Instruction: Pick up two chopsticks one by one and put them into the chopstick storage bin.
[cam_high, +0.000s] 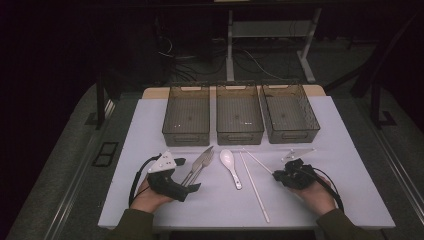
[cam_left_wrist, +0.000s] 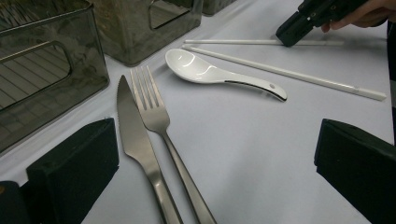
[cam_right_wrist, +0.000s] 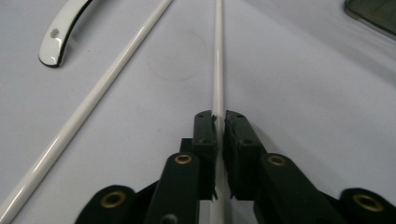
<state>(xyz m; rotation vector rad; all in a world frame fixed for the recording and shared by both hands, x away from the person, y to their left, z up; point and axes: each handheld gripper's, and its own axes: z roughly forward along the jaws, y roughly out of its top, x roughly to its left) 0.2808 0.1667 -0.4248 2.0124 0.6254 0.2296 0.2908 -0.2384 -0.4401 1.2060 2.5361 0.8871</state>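
Two white chopsticks, a white spoon (cam_high: 230, 162), a steel fork (cam_high: 203, 159) and a knife (cam_high: 192, 173) lie on the white table (cam_high: 150, 125). My right gripper (cam_high: 276, 175) (cam_right_wrist: 219, 119) is shut on the near end of one chopstick (cam_right_wrist: 218, 70) (cam_high: 260, 161), which still lies flat. The other chopstick (cam_right_wrist: 107, 88) (cam_high: 254, 185) rests loose to its left, beside the spoon handle (cam_right_wrist: 60, 37). My left gripper (cam_high: 187, 175) (cam_left_wrist: 215, 158) stands open, its jaws wide on either side of the fork (cam_left_wrist: 154, 112) and knife (cam_left_wrist: 133, 135) handles, touching neither.
Three smoky see-through bins (cam_high: 186, 135) (cam_high: 240, 136) (cam_high: 295, 135) stand side by side at the back of the table. The left gripper view has the spoon (cam_left_wrist: 205, 72), the loose chopstick (cam_left_wrist: 289, 74) and my right gripper (cam_left_wrist: 292, 32) farther off.
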